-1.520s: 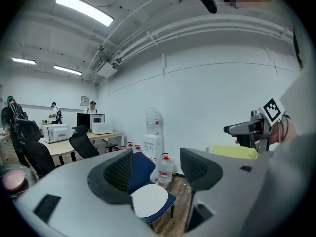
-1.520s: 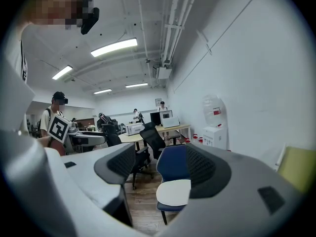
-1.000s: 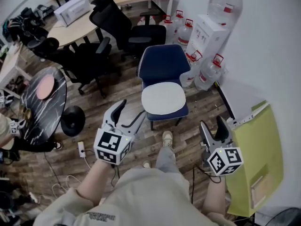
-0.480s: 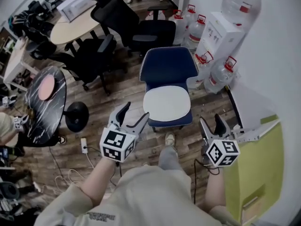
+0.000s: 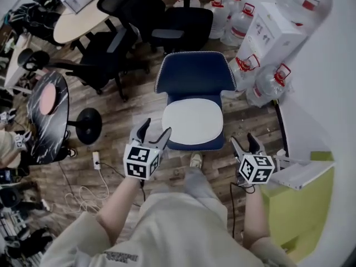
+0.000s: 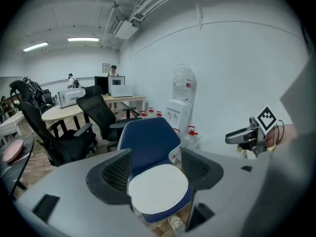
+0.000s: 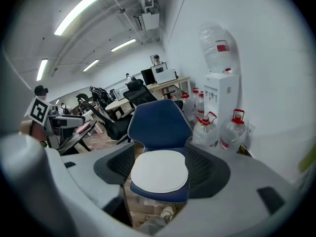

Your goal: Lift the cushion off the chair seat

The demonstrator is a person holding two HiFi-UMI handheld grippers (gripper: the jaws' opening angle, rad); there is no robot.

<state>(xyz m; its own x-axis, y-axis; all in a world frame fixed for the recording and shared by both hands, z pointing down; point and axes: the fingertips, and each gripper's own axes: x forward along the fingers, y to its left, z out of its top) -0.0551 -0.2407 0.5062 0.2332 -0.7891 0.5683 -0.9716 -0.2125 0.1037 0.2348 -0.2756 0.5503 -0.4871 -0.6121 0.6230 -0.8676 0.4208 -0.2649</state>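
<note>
Scene: An office corner, where a blue chair (image 5: 194,74) stands on wood flooring with water jugs (image 5: 271,85) just beside it along the white wall.
Cushion: The white oval cushion (image 5: 192,122) lies flat on the chair seat and covers most of it. A blue rim shows along the front edge, and nothing touches the cushion.
Left gripper: The left gripper (image 5: 154,128) hovers off the seat's front-left corner with its jaws spread wide and empty (the cushion shows beyond them, not between them).
Right gripper: The right gripper (image 5: 243,141) hangs off the front-right corner, near the seat but apart from it. Its jaws are likewise spread, with nothing in them.
Step in hand: By the look of it this is the reach, and the lift is not yet begun.
Doing it well: The pad looks thin, so each claw should probably come in low and nearly level at opposite side edges, one jaw slipped under and one over. Closing both together and raising them at an even pace should keep the cushion from folding or sliding out.
Risk: A jaw could catch the seat's rim along with the pad and drag the chair.
</note>
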